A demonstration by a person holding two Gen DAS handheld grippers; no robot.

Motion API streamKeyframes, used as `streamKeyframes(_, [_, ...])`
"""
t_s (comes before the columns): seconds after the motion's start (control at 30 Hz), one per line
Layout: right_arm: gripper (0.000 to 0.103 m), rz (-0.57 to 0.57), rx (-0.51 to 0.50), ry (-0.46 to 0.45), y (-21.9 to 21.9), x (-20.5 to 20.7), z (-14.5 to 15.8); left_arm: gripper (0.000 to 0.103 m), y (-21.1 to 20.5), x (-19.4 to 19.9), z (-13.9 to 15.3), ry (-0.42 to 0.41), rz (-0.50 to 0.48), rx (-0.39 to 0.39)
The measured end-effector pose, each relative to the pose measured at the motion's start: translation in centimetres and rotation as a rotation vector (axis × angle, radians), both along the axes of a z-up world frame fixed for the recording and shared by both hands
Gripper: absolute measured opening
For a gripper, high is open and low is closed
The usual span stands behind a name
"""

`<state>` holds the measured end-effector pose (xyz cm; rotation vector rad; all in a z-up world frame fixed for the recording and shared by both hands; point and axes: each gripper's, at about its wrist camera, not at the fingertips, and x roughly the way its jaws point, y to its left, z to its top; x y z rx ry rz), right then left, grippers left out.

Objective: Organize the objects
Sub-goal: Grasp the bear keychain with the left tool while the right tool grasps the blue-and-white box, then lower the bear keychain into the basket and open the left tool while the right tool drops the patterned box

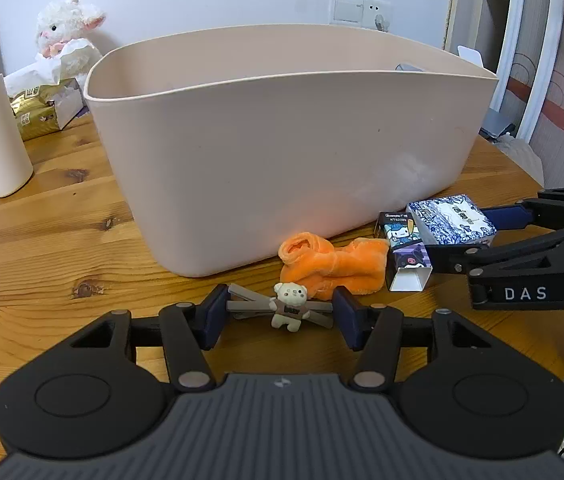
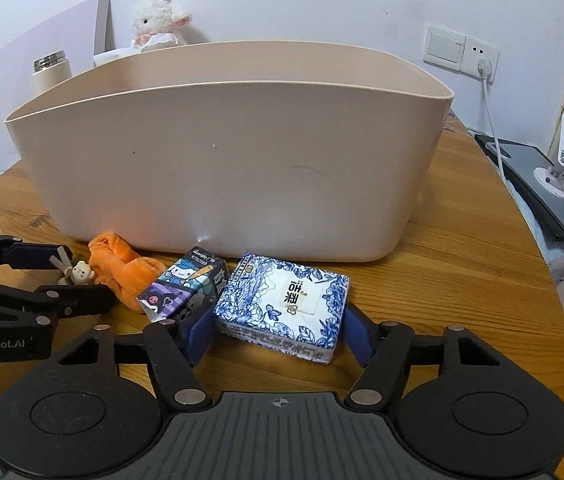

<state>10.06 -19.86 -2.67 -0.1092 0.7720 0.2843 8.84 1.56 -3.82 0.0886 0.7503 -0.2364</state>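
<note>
From the left wrist, the left gripper [image 1: 278, 316] sits low on the wooden table [image 1: 62, 248]. Its fingers are apart, one on each side of the bear hair clip [image 1: 287, 309], and they look close to its metal ends — whether they touch is hard to tell. Just behind lies the orange cloth [image 1: 333, 266], then the cartoon box [image 1: 403, 252], all in front of the big beige bin [image 1: 282, 144].

From the right wrist, the right gripper [image 2: 280, 334] has its fingers on both sides of the blue tissue pack [image 2: 285, 302], which rests on the table. They look pressed on it, but that is not sure.

All four things are outside the bin — so the tidying looks hardly begun. Each must go in.
</note>
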Motion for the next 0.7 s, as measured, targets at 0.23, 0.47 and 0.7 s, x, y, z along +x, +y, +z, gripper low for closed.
streamKeyframes(0.23, [0.063,-0.009,-0.014,-0.010,-0.3,-1.1,0.4,0.058,0.2,-0.4,0.2,0.016,0.005,-0.008])
streamKeyframes(0.47, [0.063,-0.022,-0.011,-0.058,-1.0,-2.4,2.3,0.057,0.9,-1.5,0.8,0.027,0.026,-0.030])
streamKeyframes(0.7, [0.063,-0.029,-0.010,-0.129,-1.3,-3.9,5.0,0.058,1.4,-2.9,3.0,-0.030,0.030,-0.033])
